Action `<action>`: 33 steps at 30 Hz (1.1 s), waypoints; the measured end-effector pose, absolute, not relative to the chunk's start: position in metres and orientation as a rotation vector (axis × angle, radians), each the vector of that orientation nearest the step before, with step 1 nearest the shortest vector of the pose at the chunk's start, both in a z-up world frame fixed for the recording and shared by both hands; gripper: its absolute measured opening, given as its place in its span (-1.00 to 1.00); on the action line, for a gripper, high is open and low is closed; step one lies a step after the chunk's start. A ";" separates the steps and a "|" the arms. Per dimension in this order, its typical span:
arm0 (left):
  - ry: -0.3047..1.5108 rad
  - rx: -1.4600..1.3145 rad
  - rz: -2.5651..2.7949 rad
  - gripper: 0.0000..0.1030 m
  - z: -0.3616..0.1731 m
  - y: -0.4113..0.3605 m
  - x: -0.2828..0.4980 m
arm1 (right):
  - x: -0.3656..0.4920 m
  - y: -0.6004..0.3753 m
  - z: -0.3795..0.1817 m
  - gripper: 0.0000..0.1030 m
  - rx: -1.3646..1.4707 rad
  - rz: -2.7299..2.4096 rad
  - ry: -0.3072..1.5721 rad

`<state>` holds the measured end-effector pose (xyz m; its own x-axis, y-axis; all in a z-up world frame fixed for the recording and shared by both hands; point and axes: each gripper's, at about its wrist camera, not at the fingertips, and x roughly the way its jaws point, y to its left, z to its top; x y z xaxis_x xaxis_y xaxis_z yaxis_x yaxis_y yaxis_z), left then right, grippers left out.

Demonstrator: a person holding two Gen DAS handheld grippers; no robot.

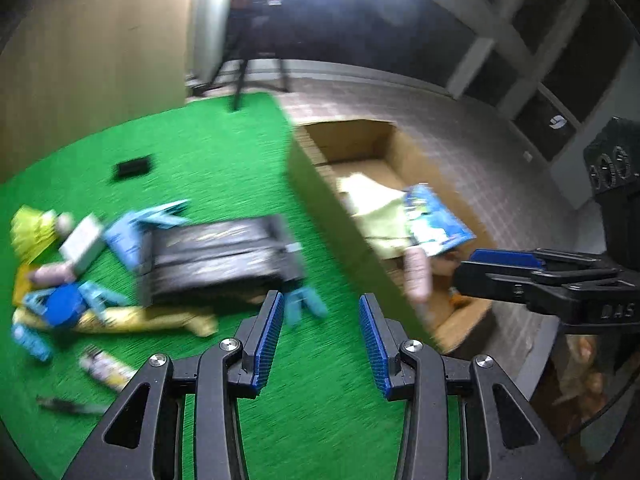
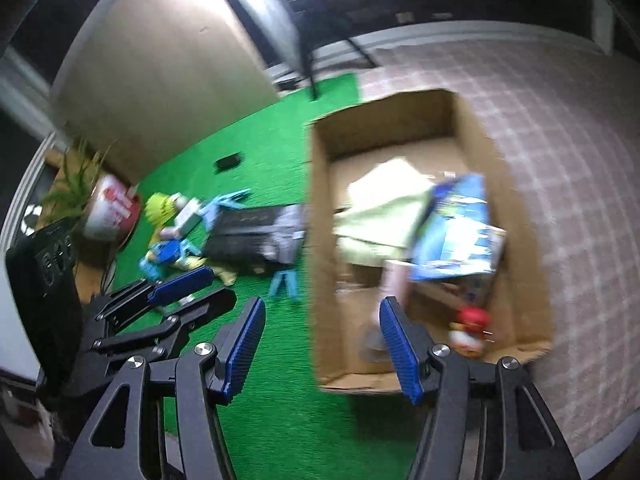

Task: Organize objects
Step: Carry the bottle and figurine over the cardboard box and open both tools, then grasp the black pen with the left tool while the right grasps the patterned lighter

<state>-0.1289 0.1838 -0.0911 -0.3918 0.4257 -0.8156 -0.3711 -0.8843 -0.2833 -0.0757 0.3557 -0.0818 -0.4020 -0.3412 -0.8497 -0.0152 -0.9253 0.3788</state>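
Our fingers stand apart on both grippers, nothing between them. The left gripper (image 1: 320,340) hangs over bare green mat (image 1: 224,152); the right gripper (image 2: 322,346) straddles the near left wall of the cardboard box (image 2: 320,240). The loose pile lies up and left of both, with the black case (image 1: 218,264) nearest, its long axis running left to right. The left gripper is nearer. Open mat lies between fingers and case; the box wall bounds the right.
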 end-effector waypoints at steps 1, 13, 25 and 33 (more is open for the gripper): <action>-0.096 -1.378 2.301 -0.18 -0.094 0.169 -0.128 | -0.077 0.349 -0.082 0.08 1.589 -2.417 -0.475; -0.341 -1.577 2.357 -0.19 -0.136 0.036 -0.120 | -0.109 0.246 -0.101 0.08 1.623 -2.201 -0.324; -0.428 -1.643 2.288 -0.19 -0.162 0.014 -0.127 | -0.129 0.185 -0.120 0.08 1.669 -2.115 -0.253; -0.395 -1.668 2.237 -0.32 -0.175 0.017 -0.106 | -0.138 0.166 -0.131 0.08 1.694 -2.089 -0.208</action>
